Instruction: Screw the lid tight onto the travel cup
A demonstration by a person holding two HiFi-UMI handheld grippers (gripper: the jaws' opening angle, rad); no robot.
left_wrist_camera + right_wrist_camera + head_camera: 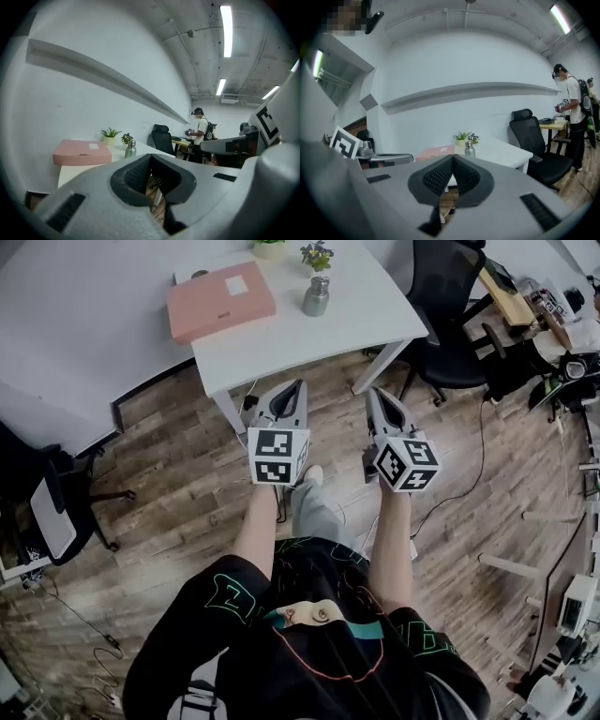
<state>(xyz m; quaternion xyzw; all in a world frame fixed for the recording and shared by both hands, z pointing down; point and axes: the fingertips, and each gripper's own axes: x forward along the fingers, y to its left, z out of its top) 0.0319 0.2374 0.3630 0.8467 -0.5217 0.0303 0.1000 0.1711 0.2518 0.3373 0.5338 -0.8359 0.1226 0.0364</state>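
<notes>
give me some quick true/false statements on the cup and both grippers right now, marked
1. The cup stands upright on the table. True.
2. The left gripper holds the cup. False: it is shut on nothing, over the floor, short of the table.
3. In the head view, the pink box lies left of the cup. True.
4. The right gripper has its jaws wide apart. False: they are together, with nothing between them.

Long white ceiling tube lamps (226, 30) light my room brightly and evenly, with soft shadows. Both gripper views bulge fisheye with black corners; whatever sits nearest blurs.
</notes>
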